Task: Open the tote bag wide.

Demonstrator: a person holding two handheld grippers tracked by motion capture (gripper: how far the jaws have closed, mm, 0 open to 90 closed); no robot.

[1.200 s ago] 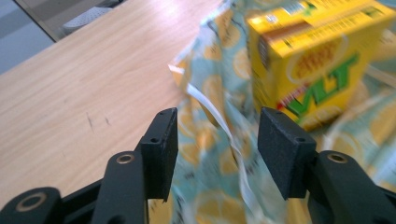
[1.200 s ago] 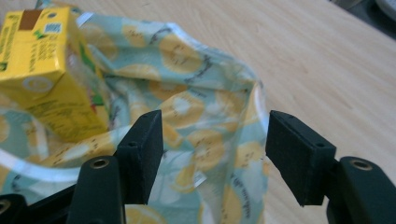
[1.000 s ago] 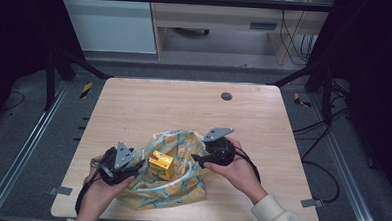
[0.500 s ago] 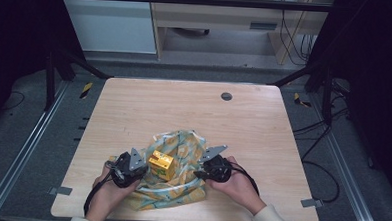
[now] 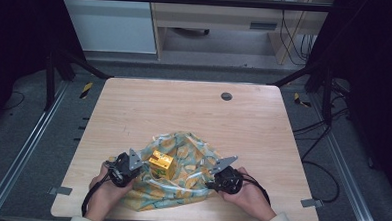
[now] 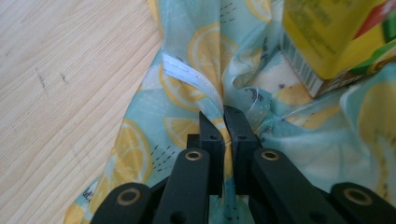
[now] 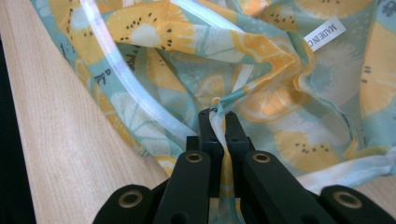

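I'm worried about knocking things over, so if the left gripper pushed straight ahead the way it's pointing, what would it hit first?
The left gripper is already shut on the lemon-print cloth. Pushed straight on, it would bunch that cloth first; the yellow carton sits just ahead and slightly to its right, so it might be clipped. Depth is unclear.

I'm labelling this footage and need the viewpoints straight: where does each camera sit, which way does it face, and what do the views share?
High view: above the person's side, looking forward and down on the table; both hands, left gripper, right gripper.
Left gripper view: rides the left gripper, facing the lemon-print cloth and yellow carton; jaws pinch cloth.
Right gripper view: rides the right gripper, jaws pinching cloth beside a label.
All share the cloth.
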